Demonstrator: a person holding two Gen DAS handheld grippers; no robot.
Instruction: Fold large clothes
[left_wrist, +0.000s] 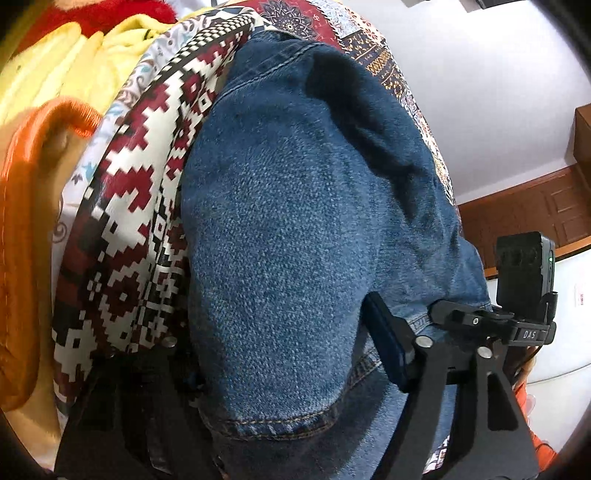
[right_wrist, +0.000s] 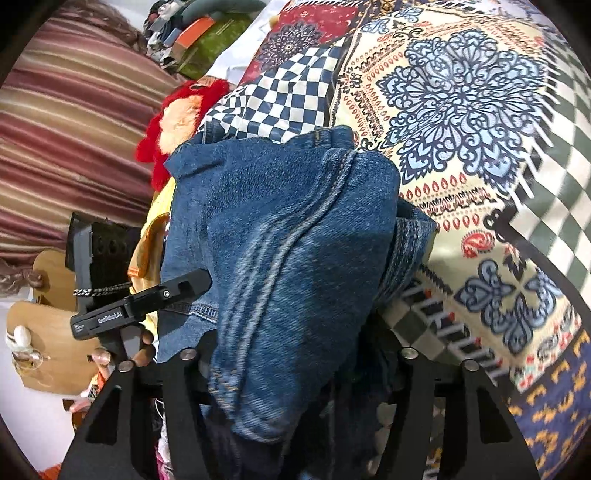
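In the left wrist view we see the denim garment (left_wrist: 295, 236), a heavy blue twill with orange topstitching along a rolled hem, bulging over the left gripper (left_wrist: 280, 387). The cloth covers the fingers, so we cannot tell whether the jaws stand apart or together. Left of the denim lies a patterned bedspread (left_wrist: 125, 229) in maroon, black and white blocks. Beyond it, further left of the denim, sit a yellow fleece (left_wrist: 74, 62) and an orange cloth (left_wrist: 26, 229). Right of the denim, the right gripper (left_wrist: 491, 325) is in view, its body marked "DAS", carrying a black camera block (left_wrist: 524, 269); its fingertips touch the denim edge.

In the right wrist view the denim garment (right_wrist: 280, 266) drapes between the finger arms of the right gripper (right_wrist: 295, 369), with a flat-felled seam running diagonally. The fabric hides the tips; jaw state cannot be determined. Right of the denim, the bedspread (right_wrist: 461, 122) shows blue medallions and checks. Left of the denim we note a red plush (right_wrist: 181, 110), a striped cloth (right_wrist: 74, 122), and the left gripper (right_wrist: 147, 302), labelled "GenRobot.AI".
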